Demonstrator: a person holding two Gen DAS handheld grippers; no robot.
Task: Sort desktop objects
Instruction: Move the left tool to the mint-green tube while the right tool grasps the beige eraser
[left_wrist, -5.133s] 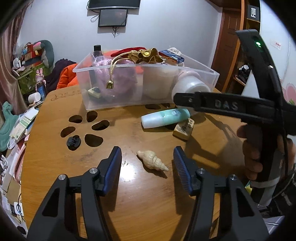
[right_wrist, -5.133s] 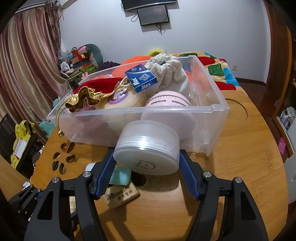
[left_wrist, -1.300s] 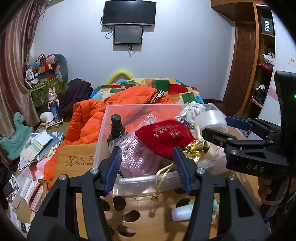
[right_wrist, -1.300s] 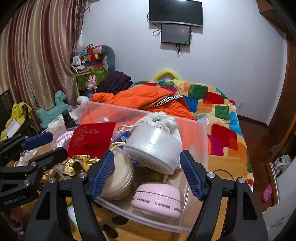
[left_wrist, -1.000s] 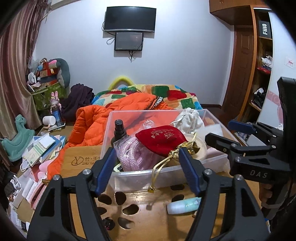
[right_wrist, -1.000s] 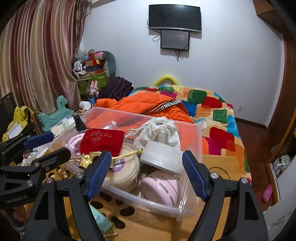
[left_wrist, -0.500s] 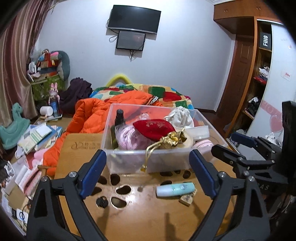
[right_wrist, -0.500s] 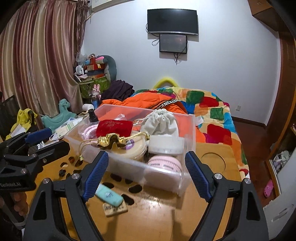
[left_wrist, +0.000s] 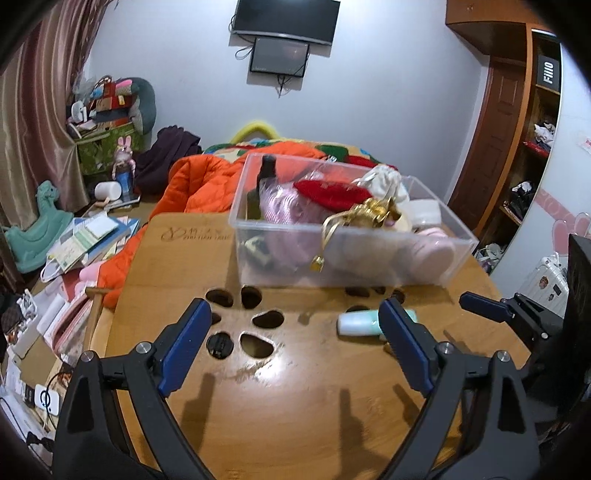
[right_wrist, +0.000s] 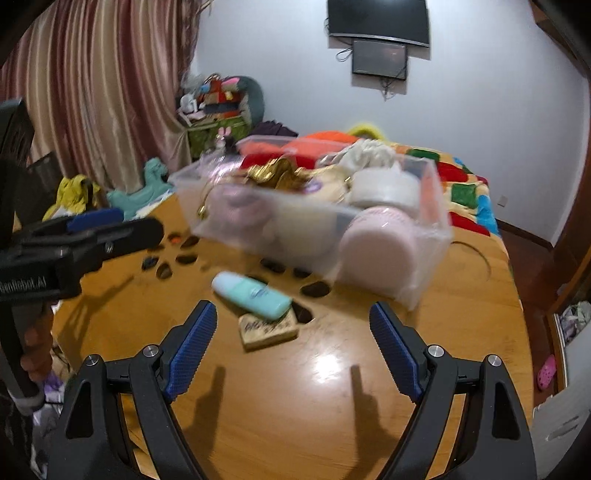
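Both the left tongs (left_wrist: 293, 330) and right tongs (right_wrist: 291, 328) gape released over glossy wood table (right_wrist: 332, 398), a smooth mint tube (right_wrist: 253, 295) and flat wooden block (right_wrist: 267, 328) just ahead of the right pair, beyond them a crammed clear plastic bin (right_wrist: 424, 258).

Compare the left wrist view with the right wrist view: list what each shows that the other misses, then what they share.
Only the left wrist view: the black bottle standing in the bin's far left corner, and a small dark clip on the table near the cutouts.

Only the right wrist view: the wooden block in full, just in front of the mint tube; the left view hides most of it behind a finger.

Both: the clear bin of sorted items, the mint tube lying on the wooden table, and both hand-held grippers, left and right, empty with jaws wide.
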